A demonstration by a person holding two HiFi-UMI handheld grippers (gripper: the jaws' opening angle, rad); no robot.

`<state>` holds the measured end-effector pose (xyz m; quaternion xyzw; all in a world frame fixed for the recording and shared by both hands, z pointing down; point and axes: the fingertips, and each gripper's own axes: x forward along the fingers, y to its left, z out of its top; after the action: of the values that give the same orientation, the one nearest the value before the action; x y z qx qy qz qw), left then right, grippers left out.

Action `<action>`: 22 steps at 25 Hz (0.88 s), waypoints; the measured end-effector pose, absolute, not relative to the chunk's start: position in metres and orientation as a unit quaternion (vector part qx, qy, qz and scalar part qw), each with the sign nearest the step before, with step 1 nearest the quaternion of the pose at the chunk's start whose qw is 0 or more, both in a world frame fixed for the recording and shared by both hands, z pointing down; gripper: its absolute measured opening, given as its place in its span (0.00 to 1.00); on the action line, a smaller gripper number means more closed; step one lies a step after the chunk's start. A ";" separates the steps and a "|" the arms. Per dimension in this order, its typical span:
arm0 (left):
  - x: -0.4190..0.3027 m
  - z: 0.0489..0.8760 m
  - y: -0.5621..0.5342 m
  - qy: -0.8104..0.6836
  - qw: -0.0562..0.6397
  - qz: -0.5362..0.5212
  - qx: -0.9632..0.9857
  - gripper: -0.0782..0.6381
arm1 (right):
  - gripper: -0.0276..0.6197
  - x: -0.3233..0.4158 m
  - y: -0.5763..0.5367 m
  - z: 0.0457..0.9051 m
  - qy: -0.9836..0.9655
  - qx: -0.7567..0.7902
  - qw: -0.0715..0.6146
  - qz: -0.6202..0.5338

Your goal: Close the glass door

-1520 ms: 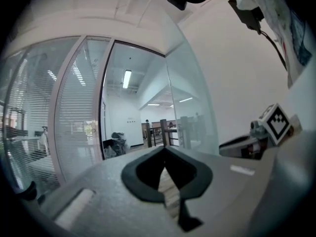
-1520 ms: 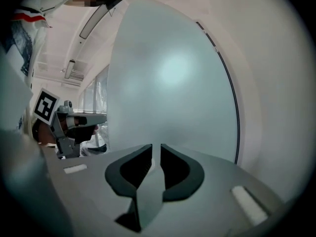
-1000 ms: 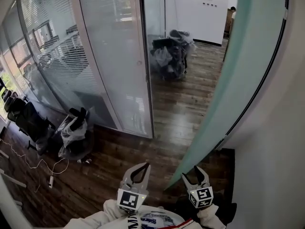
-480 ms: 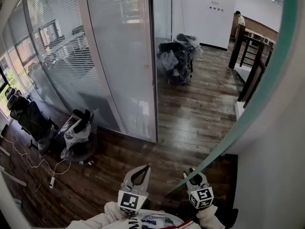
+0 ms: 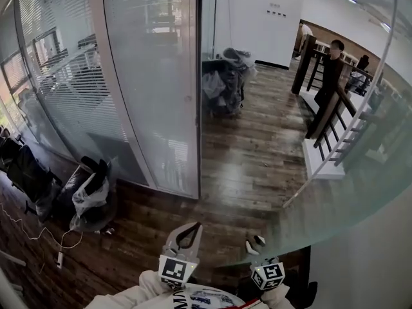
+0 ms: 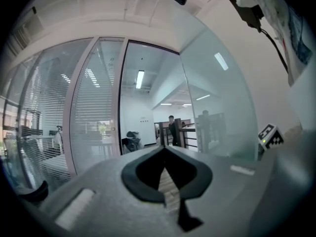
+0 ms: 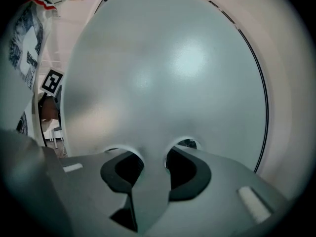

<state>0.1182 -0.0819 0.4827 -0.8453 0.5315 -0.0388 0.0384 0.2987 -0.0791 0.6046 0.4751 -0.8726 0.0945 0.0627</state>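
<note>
At right of head view, glass door (image 5: pixel 351 172): frosted pane upright, long axis vertical, running in picture from lower centre up toward upper right. We see its broad face, with railing (image 5: pixel 322 108) dim through it. At lower centre, right hand-held gripper (image 5: pixel 255 242): jaws just been closing, now clamped on pane's near edge. Pane fills right gripper view. Just beside it to left we find left hand-held gripper (image 5: pixel 190 227): jaws together, nothing held, pointing over wood floor (image 5: pixel 244 153) toward partition (image 5: pixel 148 76) with blinds.
</note>
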 end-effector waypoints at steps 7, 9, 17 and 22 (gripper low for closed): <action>0.084 0.480 -0.121 0.517 0.042 -0.034 -0.854 0.11 | 0.23 0.279 -0.105 0.608 -0.861 0.494 0.077 0.095; 0.075 0.481 -0.129 0.513 0.041 -0.036 -0.856 0.11 | 0.23 0.272 -0.112 0.608 -0.860 0.494 0.087 0.093; 0.033 0.487 -0.159 0.506 0.032 -0.037 -0.861 0.11 | 0.23 0.243 -0.155 0.606 -0.846 0.517 0.091 0.095; 0.005 0.488 -0.176 0.500 0.028 -0.036 -0.865 0.11 | 0.23 0.227 -0.182 0.605 -0.838 0.531 0.080 0.092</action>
<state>0.0047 -0.1762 0.4878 -0.8646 0.5004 -0.0359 0.0283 0.2266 -0.1823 0.6054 0.5311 -0.8385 0.0925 0.0797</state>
